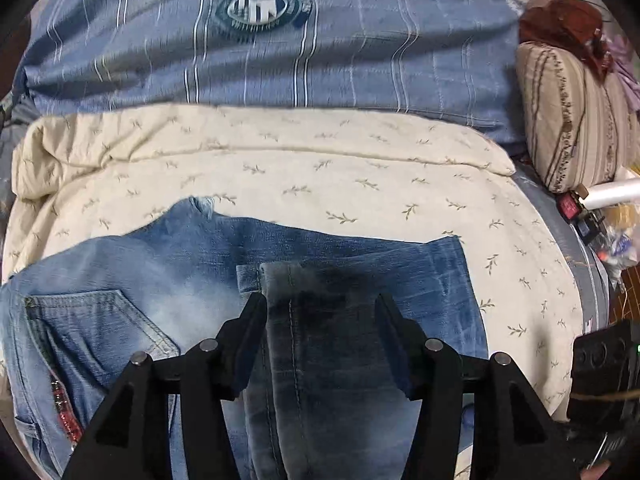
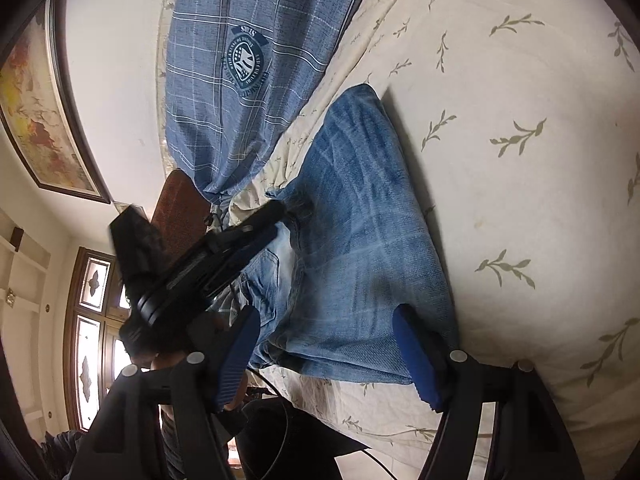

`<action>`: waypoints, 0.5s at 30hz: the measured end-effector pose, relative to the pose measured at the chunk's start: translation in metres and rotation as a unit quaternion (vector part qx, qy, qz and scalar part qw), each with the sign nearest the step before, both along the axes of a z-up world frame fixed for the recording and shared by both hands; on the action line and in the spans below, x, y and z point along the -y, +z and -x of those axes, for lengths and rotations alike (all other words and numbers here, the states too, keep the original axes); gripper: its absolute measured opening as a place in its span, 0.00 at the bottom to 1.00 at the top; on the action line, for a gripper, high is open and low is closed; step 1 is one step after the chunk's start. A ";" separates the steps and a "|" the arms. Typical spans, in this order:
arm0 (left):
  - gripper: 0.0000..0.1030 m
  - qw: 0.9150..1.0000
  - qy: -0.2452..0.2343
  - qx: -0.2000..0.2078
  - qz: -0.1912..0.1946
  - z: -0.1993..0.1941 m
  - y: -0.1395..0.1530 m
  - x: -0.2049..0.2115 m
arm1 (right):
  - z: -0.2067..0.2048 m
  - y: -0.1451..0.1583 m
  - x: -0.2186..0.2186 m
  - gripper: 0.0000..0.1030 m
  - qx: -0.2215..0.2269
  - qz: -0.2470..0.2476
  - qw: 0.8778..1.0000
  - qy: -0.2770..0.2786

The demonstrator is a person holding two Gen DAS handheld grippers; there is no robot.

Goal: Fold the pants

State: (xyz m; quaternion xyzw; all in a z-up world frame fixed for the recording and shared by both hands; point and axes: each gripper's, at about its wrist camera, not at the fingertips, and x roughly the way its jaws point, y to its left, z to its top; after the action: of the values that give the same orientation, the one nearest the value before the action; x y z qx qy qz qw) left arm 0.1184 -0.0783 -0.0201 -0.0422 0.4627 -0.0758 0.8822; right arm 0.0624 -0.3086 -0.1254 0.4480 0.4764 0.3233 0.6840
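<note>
A pair of faded blue jeans (image 1: pixel 200 280) lies on a cream leaf-print quilt (image 1: pixel 360 184) spread over a bed, with a blue plaid duvet (image 1: pixel 280 60) bearing an oval crest bunched behind it. In the left wrist view, from the left: the seat of the jeans with a stitched back pocket (image 1: pixel 100 332), then a folded leg running lengthwise up the middle, its hem end pointing away toward the duvet. The left gripper (image 1: pixel 322 304) tilts steeply down over that leg, its black fingers (image 1: pixel 248 328) spread to either side of the fold with a gap showing at the right finger, so nothing is clamped. A striped pillow (image 1: pixel 572 120) sits at the far right edge of the bed. In the right wrist view, the camera rolled sideways, the left gripper appears at the left, angled onto the denim; the jeans stretch along the quilt from the near edge away toward the duvet. The right gripper (image 2: pixel 320 344) points nearly level, its blue-padded fingers (image 2: pixel 236 360) held wide apart, the near end of the jeans lying between them without being pinched
</note>
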 end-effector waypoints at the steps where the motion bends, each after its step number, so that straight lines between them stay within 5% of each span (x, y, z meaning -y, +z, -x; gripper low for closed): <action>1: 0.59 1.000 -0.001 -0.013 -0.005 -0.002 -0.008 0.001 | 0.000 0.000 0.000 0.70 0.002 -0.001 1.000 0.001; 3: 0.59 0.998 0.002 -0.068 -0.019 -0.015 -0.036 0.002 | 0.000 0.000 0.000 0.70 0.002 0.000 1.000 0.001; 6: 0.60 0.997 -0.013 -0.034 -0.066 -0.008 -0.036 0.015 | 0.000 0.002 -0.001 0.70 0.002 0.004 1.000 0.002; 11: 0.60 0.999 -0.019 -0.027 -0.041 -0.007 -0.035 0.010 | -0.005 0.029 0.022 0.72 0.007 -0.028 0.999 -0.015; 15: 0.60 0.999 -0.023 -0.020 -0.033 -0.007 -0.036 0.009 | -0.041 0.061 0.031 0.71 0.038 0.102 0.994 -0.028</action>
State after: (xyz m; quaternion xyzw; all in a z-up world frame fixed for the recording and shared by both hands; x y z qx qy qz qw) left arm 0.1254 -0.0877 -0.0562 -0.0044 0.4832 -0.0798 0.8719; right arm 0.1038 -0.3394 -0.0643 0.3760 0.4681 0.2708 0.7524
